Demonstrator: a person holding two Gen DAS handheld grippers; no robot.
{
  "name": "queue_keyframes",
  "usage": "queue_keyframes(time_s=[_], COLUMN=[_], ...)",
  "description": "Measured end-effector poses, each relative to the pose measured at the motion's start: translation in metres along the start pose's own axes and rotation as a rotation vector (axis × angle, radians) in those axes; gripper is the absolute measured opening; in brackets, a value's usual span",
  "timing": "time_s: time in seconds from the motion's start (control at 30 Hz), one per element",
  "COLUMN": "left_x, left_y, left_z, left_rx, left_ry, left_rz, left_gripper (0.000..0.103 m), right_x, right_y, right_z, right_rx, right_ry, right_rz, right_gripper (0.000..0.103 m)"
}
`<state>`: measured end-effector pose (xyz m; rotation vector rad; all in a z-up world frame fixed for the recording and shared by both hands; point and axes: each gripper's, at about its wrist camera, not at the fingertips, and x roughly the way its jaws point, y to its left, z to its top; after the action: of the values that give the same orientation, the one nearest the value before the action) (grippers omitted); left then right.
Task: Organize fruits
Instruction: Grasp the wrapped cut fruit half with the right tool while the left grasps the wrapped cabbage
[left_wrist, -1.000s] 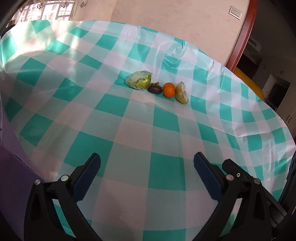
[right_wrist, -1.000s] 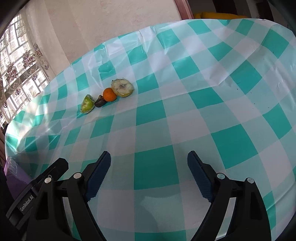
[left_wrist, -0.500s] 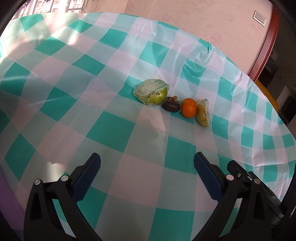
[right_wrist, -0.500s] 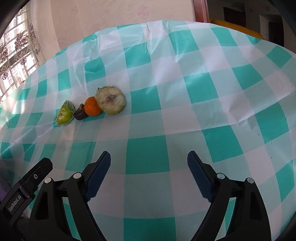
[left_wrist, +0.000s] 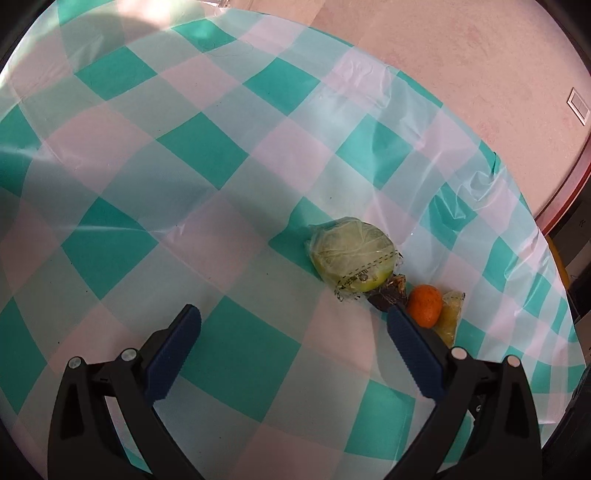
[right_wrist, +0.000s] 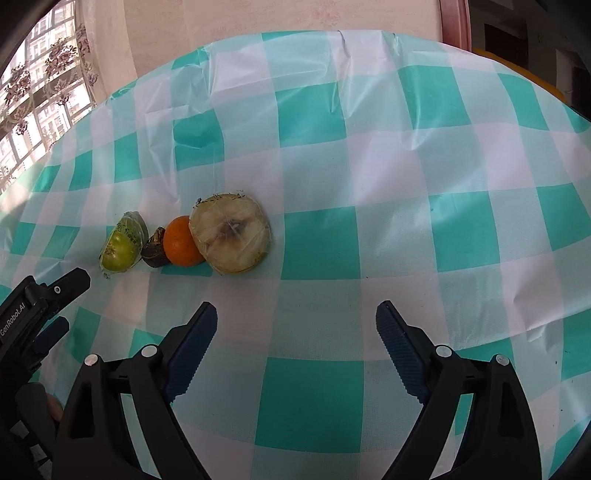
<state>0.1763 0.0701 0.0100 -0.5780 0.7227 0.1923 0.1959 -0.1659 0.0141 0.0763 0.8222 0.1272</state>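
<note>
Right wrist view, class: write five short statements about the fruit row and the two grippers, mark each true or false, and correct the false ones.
1. Four items lie in a row on the checked tablecloth. True.
2. The orange sits at one end of the row. False: it lies between the dark brown fruit and the wrapped cut half.
3. The green fruit is wrapped in plastic. True.
4. The right gripper holds the orange. False: it is open and empty.
5. The left gripper is open. True.

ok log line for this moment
left hand-held gripper: open, empty | right hand-held gripper: open, empty | fruits: four, rowed on tablecloth, untouched
</note>
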Motion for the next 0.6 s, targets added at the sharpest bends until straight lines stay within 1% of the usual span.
queue_keyframes(time_s=[0.07,0.17,0.23,0.3,0.37,0.47,0.53,0.6], left_x=[0.002,0.002,0.0,-0.002,-0.003,-0.005,-0.006,-0.006], left_y=[0.008,0.012,0.01,0.008,0.007,0.009,0.013,0.019], left_z=[0.005,0.009,0.01,0.01,0.01,0.01,0.012,0.012], left_rx=[-0.048,-0.081,-0.069,-0.046,-0.046,-0.053,-0.078,-0.106], left_ry=[-0.016,-0.048,-0.076,-0.093,-0.106,-0.121,-0.125,-0.126], left_rz=[-0.016,0.003,0.013,0.008,0.025,0.032,0.027,0.022], left_gripper=[0.101,0.101,0.101,0.101,0.101,0.101,0.101,0.101], right_x=[0.005,0.014,0.019,0.023,0.027,0.038,0.048,0.055], right_y=[0.0,0.002,0.008,0.018,0.028,0.038,0.042,0.046], right_z=[0.005,0.012,0.016,0.017,0.018,0.027,0.033,0.039], right_rx=[-0.019,-0.045,-0.078,-0.138,-0.198,-0.243,-0.272,-0.29], right_ry=[0.009,0.025,0.037,0.052,0.066,0.087,0.103,0.111], right_rz=[0.013,0.026,0.042,0.074,0.094,0.069,0.043,0.038], right_gripper=[0.086,0.086,0.086,0.086,0.086,0.086,0.086,0.086])
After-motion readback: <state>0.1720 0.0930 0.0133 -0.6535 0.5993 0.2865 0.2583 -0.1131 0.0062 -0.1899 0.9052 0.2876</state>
